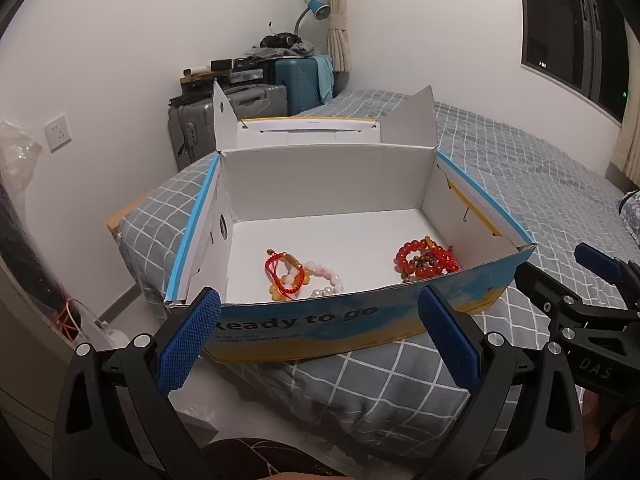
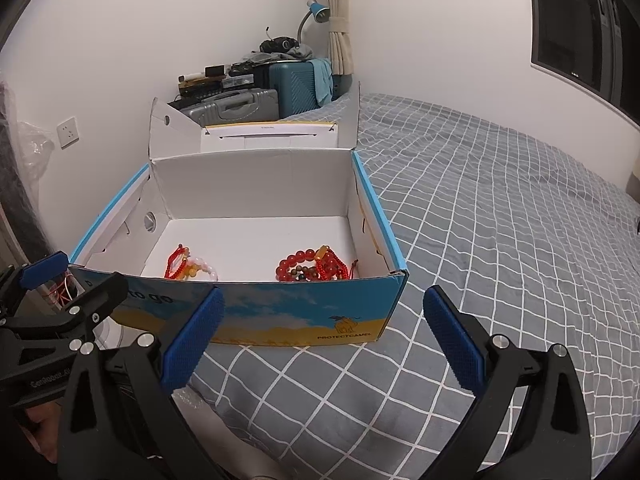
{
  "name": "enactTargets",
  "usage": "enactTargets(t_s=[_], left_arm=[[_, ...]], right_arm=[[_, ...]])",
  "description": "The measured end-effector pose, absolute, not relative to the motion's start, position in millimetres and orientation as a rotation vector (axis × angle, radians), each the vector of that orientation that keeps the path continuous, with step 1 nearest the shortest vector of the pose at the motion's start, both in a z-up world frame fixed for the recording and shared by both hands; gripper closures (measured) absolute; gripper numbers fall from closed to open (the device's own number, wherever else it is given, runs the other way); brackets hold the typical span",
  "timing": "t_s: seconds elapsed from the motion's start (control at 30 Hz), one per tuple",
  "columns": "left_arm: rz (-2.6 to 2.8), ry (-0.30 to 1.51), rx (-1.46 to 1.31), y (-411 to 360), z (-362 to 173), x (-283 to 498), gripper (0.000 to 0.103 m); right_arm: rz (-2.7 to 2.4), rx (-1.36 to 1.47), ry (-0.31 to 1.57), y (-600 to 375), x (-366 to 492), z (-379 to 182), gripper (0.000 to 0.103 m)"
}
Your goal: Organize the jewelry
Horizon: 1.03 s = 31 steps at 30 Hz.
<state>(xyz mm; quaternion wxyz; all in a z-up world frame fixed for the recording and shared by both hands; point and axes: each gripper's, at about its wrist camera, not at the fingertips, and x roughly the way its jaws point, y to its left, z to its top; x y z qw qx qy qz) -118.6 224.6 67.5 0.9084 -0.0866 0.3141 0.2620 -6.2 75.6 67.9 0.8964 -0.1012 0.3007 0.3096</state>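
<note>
An open cardboard box (image 1: 328, 320) (image 2: 296, 312) with a blue and yellow printed front wall rests on the bed, its lid flipped back. Inside on the white floor lie two heaps of bracelets: a red cord with pink and amber beads (image 1: 298, 278) (image 2: 188, 268) at the left, and red and brown bead bracelets (image 1: 424, 260) (image 2: 316, 266) at the right. My left gripper (image 1: 320, 312) hovers open in front of the box's near wall, nothing between its blue pads. My right gripper (image 2: 324, 312) is open too, just before the box's right front corner, holding nothing.
The bed with its grey checked cover (image 2: 500, 220) stretches away to the right. Suitcases (image 1: 240, 108) piled with clutter and a blue desk lamp (image 1: 318, 8) stand at the far wall. A wall socket (image 1: 58, 132) and a plastic bag are at left. A dark window (image 1: 568, 28) is at right.
</note>
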Motion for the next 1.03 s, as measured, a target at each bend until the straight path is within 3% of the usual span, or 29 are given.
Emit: enactTargets(t_s=[1.03], left_arm=[[0.572,0.645,-0.141,225.6,67.1,-115.4,0.006]], right_arm=[[0.633,-0.212,0.623,71.0,-3.2,65.8,0.008]])
